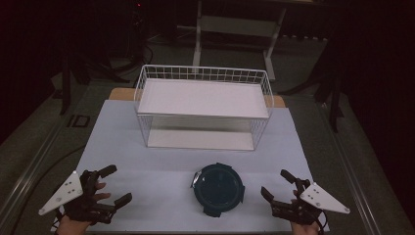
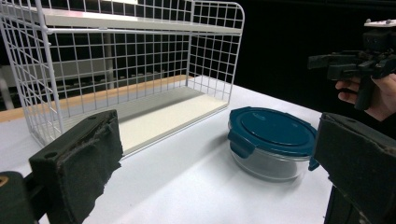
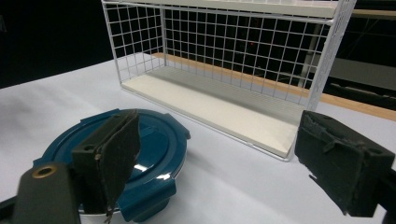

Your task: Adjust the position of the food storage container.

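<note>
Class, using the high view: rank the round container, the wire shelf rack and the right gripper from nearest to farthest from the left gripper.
From the left gripper:
1. Round container, table centre-front.
2. Wire shelf rack, at the back.
3. Right gripper, far right.

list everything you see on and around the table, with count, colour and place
round glass container with a dark teal clip lid: one, clear bowl and teal lid, on the near middle of the table, between the two grippers
white wire two-tier shelf rack: one, white, at the far middle of the table, both shelves bare
white table cover: one, white, spread over the tabletop
wooden table edge: one, light brown, showing behind the cover at the far side
metal frame stand: one, pale grey, on the floor beyond the table
left gripper: one, black with a grey three-cornered plate, near left, fingers apart, nothing between them
right gripper: one, black with a grey plate, near right, fingers apart, nothing between them
hands: two, one holding each gripper, at the near edge
</note>
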A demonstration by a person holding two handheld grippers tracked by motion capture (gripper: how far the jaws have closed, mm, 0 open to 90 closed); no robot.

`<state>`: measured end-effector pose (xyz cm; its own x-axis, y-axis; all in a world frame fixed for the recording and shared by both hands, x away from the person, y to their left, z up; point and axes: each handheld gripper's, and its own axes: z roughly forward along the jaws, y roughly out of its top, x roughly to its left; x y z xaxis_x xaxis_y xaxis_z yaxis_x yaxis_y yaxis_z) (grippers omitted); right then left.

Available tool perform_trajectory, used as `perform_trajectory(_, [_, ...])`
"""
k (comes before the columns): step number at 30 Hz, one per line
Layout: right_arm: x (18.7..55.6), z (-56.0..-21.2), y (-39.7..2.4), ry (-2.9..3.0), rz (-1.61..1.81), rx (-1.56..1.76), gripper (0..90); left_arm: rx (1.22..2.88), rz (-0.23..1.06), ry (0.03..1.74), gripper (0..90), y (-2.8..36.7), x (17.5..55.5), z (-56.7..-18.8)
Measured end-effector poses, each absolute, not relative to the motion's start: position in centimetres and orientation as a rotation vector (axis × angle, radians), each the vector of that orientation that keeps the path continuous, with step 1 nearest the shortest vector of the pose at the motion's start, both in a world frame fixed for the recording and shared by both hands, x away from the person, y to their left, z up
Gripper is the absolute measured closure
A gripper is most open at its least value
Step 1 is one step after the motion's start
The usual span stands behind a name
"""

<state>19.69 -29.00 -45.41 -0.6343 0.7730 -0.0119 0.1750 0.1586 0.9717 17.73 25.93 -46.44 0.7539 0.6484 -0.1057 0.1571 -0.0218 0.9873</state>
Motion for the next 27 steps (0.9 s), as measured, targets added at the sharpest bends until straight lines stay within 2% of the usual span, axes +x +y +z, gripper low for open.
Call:
perform_trajectory(17, [18.9, -43.5, -28.5, 1.916, 1.513, 0.892, 13.7, 1.569, 0.447, 0.654, 1.5, 25.8, 17.6, -46.2])
perform_trajectory(27, [20.1, -41.3, -27.9, 1.989, 1.555, 0.865, 13.5, 1.566, 0.449, 0.653, 1.5, 25.7, 17.5, -46.1])
